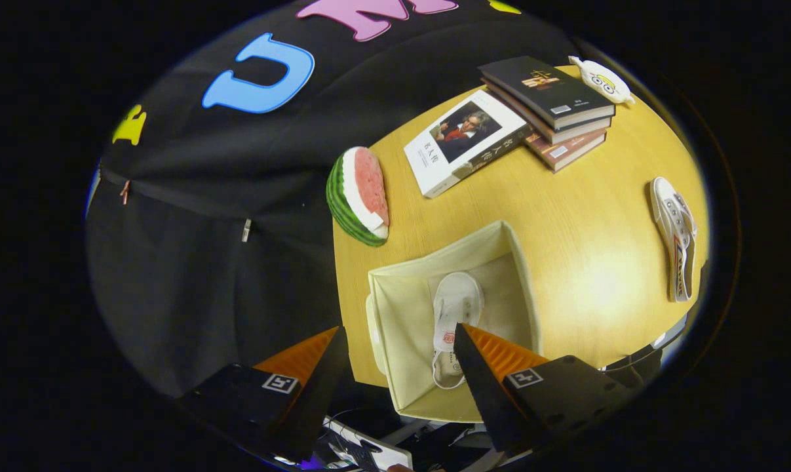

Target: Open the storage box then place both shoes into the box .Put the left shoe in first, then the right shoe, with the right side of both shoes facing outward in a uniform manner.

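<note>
A cream fabric storage box (395, 308) stands open on the wooden table, right below and between my fingers. One white shoe (454, 308) lies inside it on the bottom, its heel end partly hidden by one finger. A second white shoe (675, 236) lies on its side on the table, well beyond the box near the table's far edge. My gripper (400, 337) hovers above the box, open, with nothing between its fingers.
A watermelon-slice toy (359, 196) lies at the table edge just beyond the box. Further on are a single white book (464, 141), a stack of dark books (549, 105) and a small white pouch (603, 80). The round wooden table (565, 223) has bare surface between box and loose shoe.
</note>
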`<state>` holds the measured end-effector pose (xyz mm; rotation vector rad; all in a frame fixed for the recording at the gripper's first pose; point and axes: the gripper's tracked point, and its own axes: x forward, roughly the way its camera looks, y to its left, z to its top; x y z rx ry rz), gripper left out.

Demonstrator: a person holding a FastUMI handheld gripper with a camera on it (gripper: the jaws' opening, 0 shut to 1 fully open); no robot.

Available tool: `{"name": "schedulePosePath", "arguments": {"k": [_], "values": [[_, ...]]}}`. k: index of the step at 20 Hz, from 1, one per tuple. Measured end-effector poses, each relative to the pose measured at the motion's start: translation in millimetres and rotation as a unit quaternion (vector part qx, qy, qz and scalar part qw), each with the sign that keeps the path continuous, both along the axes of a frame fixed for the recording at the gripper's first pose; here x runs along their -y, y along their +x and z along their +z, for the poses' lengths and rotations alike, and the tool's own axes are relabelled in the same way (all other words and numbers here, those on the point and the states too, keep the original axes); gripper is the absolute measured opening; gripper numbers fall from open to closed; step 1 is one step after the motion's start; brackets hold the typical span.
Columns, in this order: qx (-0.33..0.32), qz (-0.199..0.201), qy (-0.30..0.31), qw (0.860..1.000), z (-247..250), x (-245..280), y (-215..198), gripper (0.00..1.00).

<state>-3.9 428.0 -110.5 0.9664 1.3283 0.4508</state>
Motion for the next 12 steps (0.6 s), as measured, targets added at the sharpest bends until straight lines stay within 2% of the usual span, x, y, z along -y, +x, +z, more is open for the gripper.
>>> {"name": "schedulePosePath", "arguments": {"k": [4,6,9,12], "values": [[0.022,-0.029,0.01,0.999,3,63,17,0.98],[0.039,-0.035,-0.006,0.999,-8,99,20,0.98],[0.06,-0.034,-0.073,0.995,-54,163,17,0.98],[0.046,-0.026,-0.143,0.988,-112,238,2,0.99]]}}
